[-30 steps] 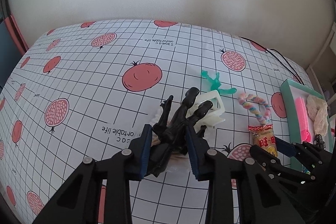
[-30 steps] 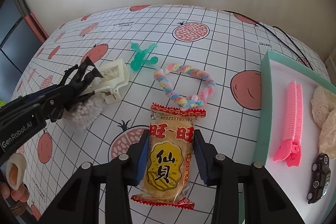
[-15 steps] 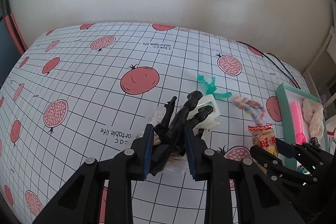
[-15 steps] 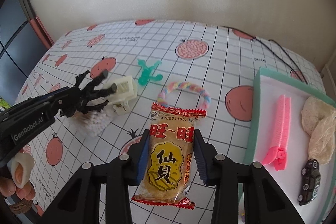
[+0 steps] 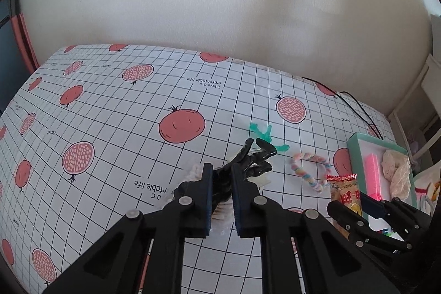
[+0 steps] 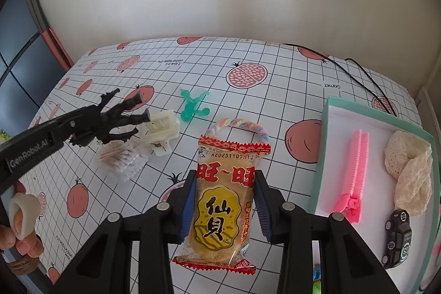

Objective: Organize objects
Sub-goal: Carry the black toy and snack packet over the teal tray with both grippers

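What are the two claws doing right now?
Left gripper: closed on the black toy figure.
Right gripper: closed on the snack packet.

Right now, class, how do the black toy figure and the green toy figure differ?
The black toy figure is held up off the table in the left gripper; the green toy figure lies loose on the tablecloth. The black one is opaque, the green one translucent. Both are small plastic figures.
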### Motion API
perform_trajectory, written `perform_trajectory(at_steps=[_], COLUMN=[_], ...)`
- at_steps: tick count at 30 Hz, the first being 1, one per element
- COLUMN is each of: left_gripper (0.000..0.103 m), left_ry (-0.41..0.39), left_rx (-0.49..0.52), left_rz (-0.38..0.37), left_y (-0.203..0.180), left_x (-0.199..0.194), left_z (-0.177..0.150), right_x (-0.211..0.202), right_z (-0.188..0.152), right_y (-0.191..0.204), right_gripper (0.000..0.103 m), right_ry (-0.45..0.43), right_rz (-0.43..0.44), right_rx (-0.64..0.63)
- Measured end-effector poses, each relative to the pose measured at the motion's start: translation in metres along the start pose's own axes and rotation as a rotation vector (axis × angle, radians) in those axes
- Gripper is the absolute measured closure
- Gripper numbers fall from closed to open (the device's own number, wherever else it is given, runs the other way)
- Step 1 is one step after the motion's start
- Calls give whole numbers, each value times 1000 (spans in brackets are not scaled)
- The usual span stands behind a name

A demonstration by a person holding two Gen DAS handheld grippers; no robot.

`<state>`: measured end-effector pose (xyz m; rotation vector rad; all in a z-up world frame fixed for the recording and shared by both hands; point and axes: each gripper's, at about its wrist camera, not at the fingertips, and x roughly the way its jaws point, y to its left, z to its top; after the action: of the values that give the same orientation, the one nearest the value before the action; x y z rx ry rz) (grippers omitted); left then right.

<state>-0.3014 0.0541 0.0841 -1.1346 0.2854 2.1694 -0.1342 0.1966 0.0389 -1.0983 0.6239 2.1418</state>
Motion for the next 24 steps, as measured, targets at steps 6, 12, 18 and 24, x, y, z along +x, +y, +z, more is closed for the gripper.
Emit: perform_trajectory(at_steps=[6, 12, 18, 24], left_gripper=[90, 90, 90, 90], left_ry=[-22, -45, -48, -39], left_rx=[-1, 4, 23, 58], left_rz=[-12, -49, -130, -202], left_y=[-5, -20, -56, -100], left_x=[-8, -19, -28, -27], left_z=[4, 7, 11, 10], right_x=[-3, -19, -33, -44], right_z=[-1, -2, -6, -16], right_y=[-7, -36, -74, -117], right_gripper=[62, 62, 62, 62], right_ry=[3, -22, -36, -41], right_rz=[-2, -35, -77, -117], right_rx=[6, 41, 87, 148])
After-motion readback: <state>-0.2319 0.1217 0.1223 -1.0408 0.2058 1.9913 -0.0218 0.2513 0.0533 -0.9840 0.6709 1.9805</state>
